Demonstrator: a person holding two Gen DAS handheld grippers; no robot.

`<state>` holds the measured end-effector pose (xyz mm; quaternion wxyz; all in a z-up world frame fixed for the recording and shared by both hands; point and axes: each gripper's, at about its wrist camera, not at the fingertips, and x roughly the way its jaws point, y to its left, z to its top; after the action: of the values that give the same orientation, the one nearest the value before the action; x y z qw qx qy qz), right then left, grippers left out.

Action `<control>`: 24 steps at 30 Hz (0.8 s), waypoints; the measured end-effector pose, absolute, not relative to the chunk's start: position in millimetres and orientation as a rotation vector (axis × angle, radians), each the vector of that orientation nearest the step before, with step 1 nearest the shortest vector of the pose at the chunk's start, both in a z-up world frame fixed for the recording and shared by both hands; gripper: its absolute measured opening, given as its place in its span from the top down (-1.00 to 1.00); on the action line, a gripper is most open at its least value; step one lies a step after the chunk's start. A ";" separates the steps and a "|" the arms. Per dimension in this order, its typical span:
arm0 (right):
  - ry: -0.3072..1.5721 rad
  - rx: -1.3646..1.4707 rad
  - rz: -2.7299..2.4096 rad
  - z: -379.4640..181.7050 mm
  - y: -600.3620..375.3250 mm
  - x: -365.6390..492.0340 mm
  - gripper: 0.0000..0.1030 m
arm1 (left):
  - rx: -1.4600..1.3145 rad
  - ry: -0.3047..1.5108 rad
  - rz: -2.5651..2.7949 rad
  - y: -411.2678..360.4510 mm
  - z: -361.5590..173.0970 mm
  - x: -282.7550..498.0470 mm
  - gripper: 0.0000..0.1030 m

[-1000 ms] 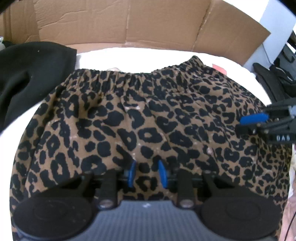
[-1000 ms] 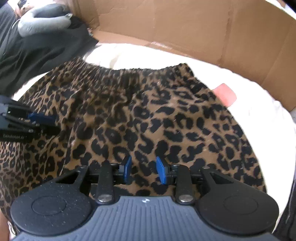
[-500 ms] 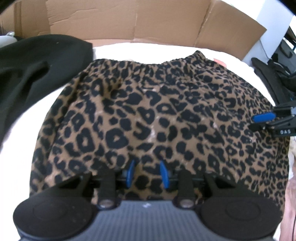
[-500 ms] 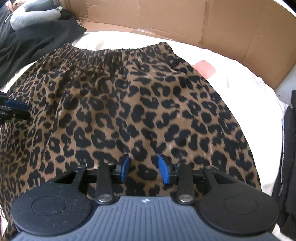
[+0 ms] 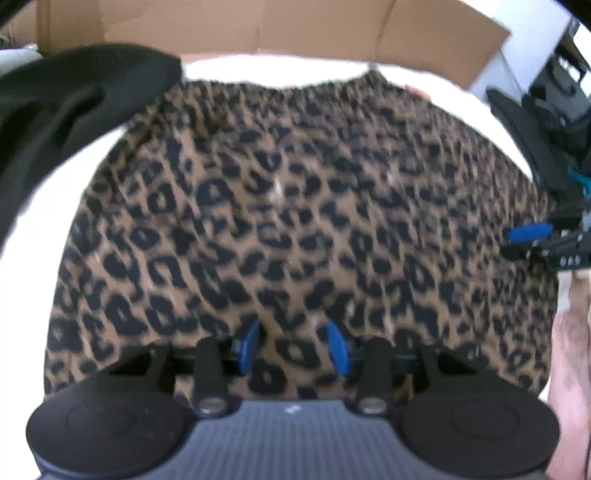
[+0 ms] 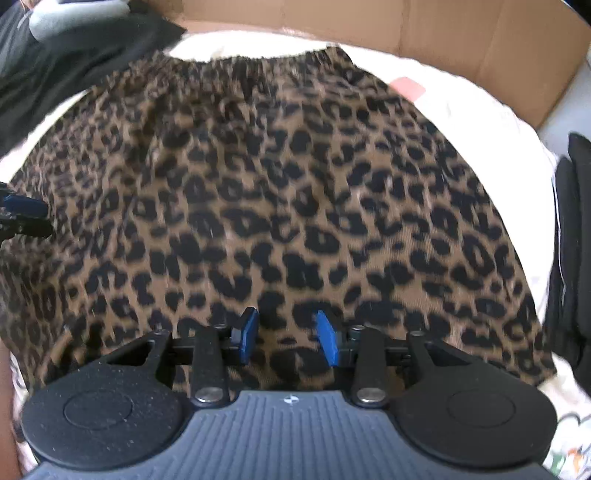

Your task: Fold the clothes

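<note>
A leopard-print skirt (image 5: 295, 203) lies spread flat on a white cover, its gathered waistband at the far side. My left gripper (image 5: 295, 345) hovers over the near hem on the skirt's left half. Its jaws are opening, and the blue pads stand apart with only fabric lying beneath them. Over the right half of the same skirt (image 6: 277, 184), my right gripper (image 6: 287, 336) is also opening, and nothing is pinched between its pads. Each gripper shows at the edge of the other's view: the right gripper (image 5: 532, 236) and the left gripper (image 6: 22, 214).
A black garment (image 5: 66, 110) lies at the far left, touching the waistband corner. Cardboard walls (image 6: 443, 29) close off the back. A pink label (image 6: 408, 86) sits on the white cover (image 5: 33, 240). Dark folded things (image 6: 576, 240) stand at the right. A bare hand (image 5: 569, 350) shows low right.
Both pairs of pads have spread wider. The two grippers have drifted apart toward the skirt's sides, each sliding toward the edge of the other's view. The skirt now lies flatter.
</note>
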<state>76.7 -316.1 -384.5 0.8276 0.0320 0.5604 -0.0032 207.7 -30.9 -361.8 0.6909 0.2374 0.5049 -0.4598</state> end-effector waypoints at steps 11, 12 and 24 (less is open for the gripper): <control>1.319 0.093 -0.008 -379.3 -310.8 51.9 -0.02 | 0.599 1.161 -0.982 -15.0 -356.1 182.7 -0.05; 1.329 0.106 -0.002 -375.9 -312.3 51.9 -0.02 | 0.603 1.165 -0.979 -13.3 -355.0 181.1 -0.05; 1.203 0.172 0.003 -276.5 -338.7 77.3 -0.02 | 0.492 1.171 -0.906 9.6 -310.0 210.5 -0.05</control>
<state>77.3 -338.7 -276.5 0.8209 0.0808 0.5654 0.0015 210.5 9.6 -310.0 0.7109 0.2217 0.5278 -0.4087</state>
